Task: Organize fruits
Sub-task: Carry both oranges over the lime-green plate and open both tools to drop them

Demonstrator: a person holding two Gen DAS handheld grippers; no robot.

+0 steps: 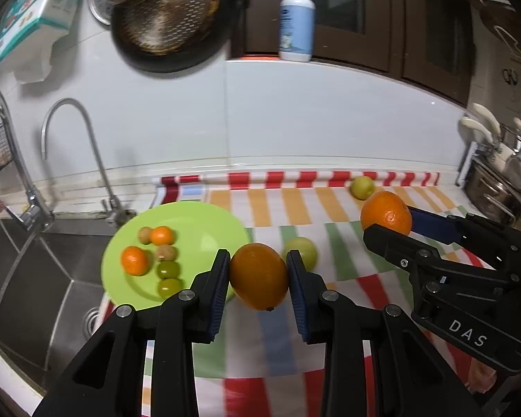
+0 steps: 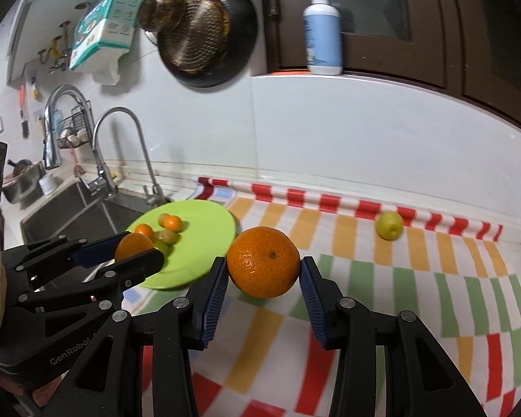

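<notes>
Blue ribbed pads line both pairs of tongs, and each pair is clamped on one orange. Your left tongs (image 1: 258, 279) pinch the smooth orange (image 1: 259, 276) across its narrower width, so its long axis runs steeply up and down, leaning slightly, with the small stem nub at its lower end. It is carried clear above the tabletop, at the near rim of the green plate (image 1: 205, 219); that height likely serves a drop onto the plate. Your right tongs (image 2: 264, 274) grip the rounder orange (image 2: 263, 262) at its sides, also lifted; its dark stem dot faces the camera and slightly upward, and it shows no marked long axis. Outward, the plate already holds two small oranges, two green fruits and two brownish ones, grouped toward its left half. Two green fruits remain on the striped cloth (image 1: 330, 208): one (image 1: 301, 251) just behind your left tongs, another (image 2: 389, 225) near the back wall. Judged from this, sorting is well advanced.
</notes>
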